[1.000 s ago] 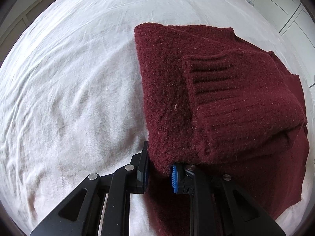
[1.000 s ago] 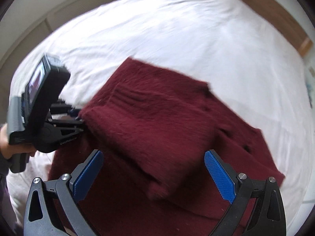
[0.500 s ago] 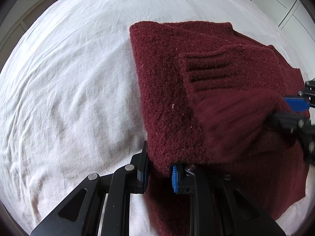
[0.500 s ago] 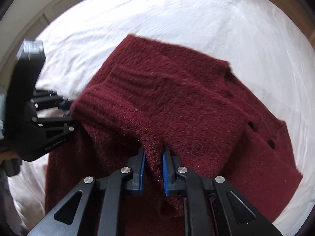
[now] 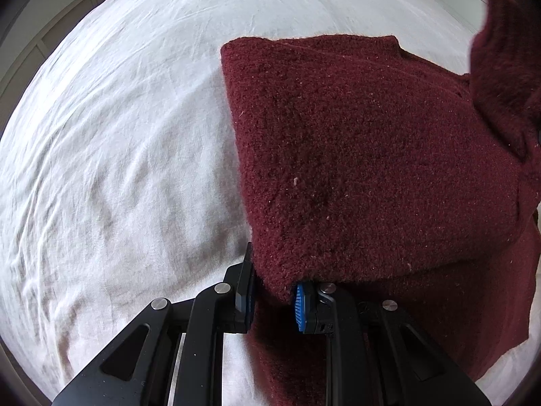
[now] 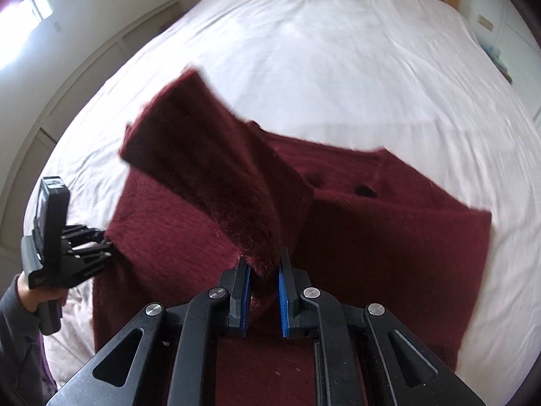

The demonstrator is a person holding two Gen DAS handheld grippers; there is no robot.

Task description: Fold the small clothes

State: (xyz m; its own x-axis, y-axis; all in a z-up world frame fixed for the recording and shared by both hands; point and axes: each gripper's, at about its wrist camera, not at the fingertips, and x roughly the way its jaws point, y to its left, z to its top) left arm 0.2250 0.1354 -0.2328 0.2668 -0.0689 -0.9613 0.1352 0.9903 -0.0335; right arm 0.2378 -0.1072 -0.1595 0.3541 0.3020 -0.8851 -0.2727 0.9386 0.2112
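While both tongs pinch maroon sweater [image 5: 355, 155], sleeve [image 6: 216, 176] lifted, white bedsheet [image 5: 118, 135].

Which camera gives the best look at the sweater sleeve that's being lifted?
The right wrist view: the sleeve rises mid-frame from the right tool, which is shut on it, above the sweater body. The left wrist view catches only a blurred piece at its right edge.

A dark red knit sweater [image 5: 355, 155] lies on the white-sheeted bed [image 5: 128, 128].
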